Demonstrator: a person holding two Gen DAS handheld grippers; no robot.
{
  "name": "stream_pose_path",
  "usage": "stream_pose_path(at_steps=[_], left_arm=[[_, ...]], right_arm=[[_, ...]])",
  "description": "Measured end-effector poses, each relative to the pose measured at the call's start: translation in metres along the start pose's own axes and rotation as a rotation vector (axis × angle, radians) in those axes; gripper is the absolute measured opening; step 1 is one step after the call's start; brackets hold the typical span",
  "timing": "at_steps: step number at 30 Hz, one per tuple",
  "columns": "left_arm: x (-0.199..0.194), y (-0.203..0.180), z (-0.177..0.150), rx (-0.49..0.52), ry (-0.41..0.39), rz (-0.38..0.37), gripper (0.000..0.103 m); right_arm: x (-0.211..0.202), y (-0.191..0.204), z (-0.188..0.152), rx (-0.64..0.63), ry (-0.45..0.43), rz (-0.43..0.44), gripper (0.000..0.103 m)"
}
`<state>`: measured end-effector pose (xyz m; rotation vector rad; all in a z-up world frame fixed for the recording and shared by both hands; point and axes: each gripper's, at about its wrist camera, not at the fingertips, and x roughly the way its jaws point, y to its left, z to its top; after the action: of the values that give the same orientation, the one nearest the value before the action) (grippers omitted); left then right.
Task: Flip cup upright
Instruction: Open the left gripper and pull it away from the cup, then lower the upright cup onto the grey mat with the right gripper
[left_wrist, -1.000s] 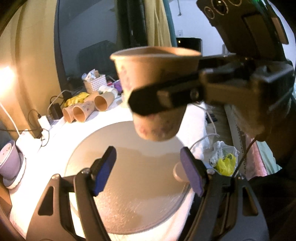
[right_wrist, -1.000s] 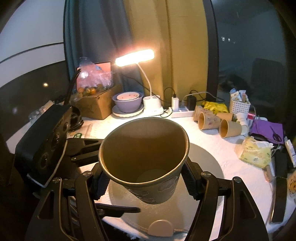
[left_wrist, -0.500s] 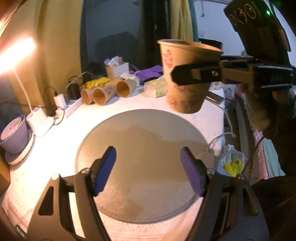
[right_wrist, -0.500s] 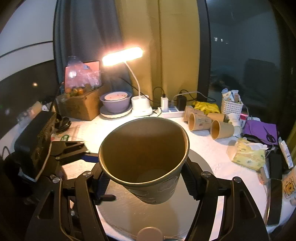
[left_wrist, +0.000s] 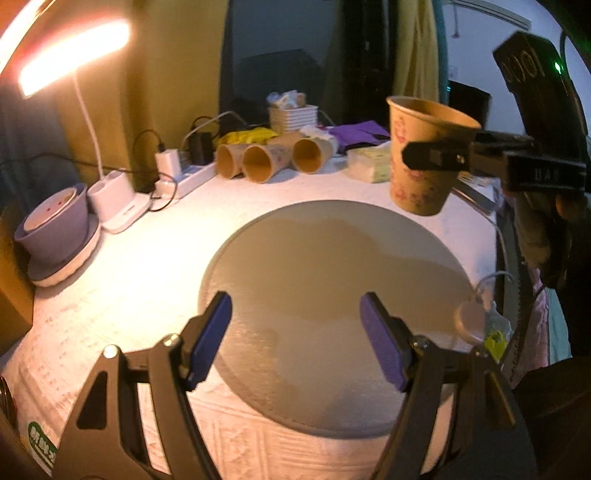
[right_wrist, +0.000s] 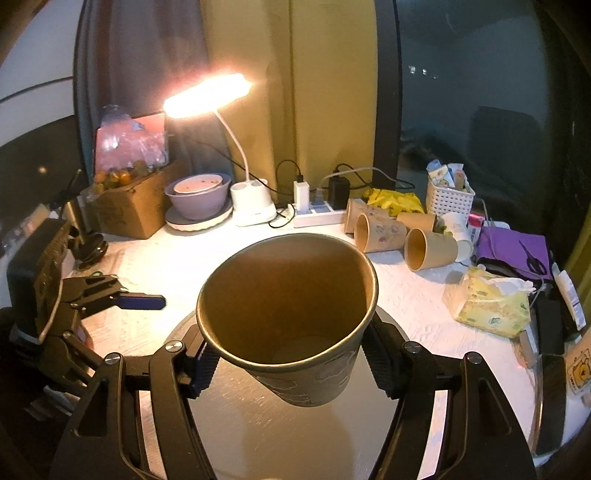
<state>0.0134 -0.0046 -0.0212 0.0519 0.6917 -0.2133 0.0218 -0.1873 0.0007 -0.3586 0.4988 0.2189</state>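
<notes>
Brown floral paper cup (right_wrist: 291, 325) is clamped mouth-up by the right gripper (right_wrist: 288, 363) above the round grey mat (left_wrist: 332, 266); the left gripper (left_wrist: 295, 339) is held apart, empty.

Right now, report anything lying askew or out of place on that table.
Three paper cups lie tipped on their sides by the power strip, mouths facing the mat. The held cup hangs slightly tilted in the right gripper. No spill visible.

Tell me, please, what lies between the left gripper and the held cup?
In the left wrist view, only the bare round grey mat lies between the open left gripper and the cup.
</notes>
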Motion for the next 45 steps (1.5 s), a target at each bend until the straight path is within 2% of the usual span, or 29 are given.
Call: stream_pose_path(at_steps=[11, 19, 36, 45], left_arm=[[0.015, 0.036, 0.006, -0.131, -0.015, 0.069, 0.073], [0.027, 0.058, 0.013, -0.212, -0.029, 0.088, 0.073], [0.050, 0.073, 0.012, -0.251, -0.006, 0.085, 0.073], [0.047, 0.068, 0.012, -0.243, -0.014, 0.079, 0.073]], right_arm=[[0.040, -0.018, -0.005, 0.054, 0.035, -0.034, 0.071], [0.068, -0.025, -0.006, 0.081, 0.060, -0.031, 0.071], [0.116, -0.034, -0.006, 0.118, 0.108, 0.003, 0.071], [0.121, -0.033, -0.014, 0.122, 0.139, -0.026, 0.072]])
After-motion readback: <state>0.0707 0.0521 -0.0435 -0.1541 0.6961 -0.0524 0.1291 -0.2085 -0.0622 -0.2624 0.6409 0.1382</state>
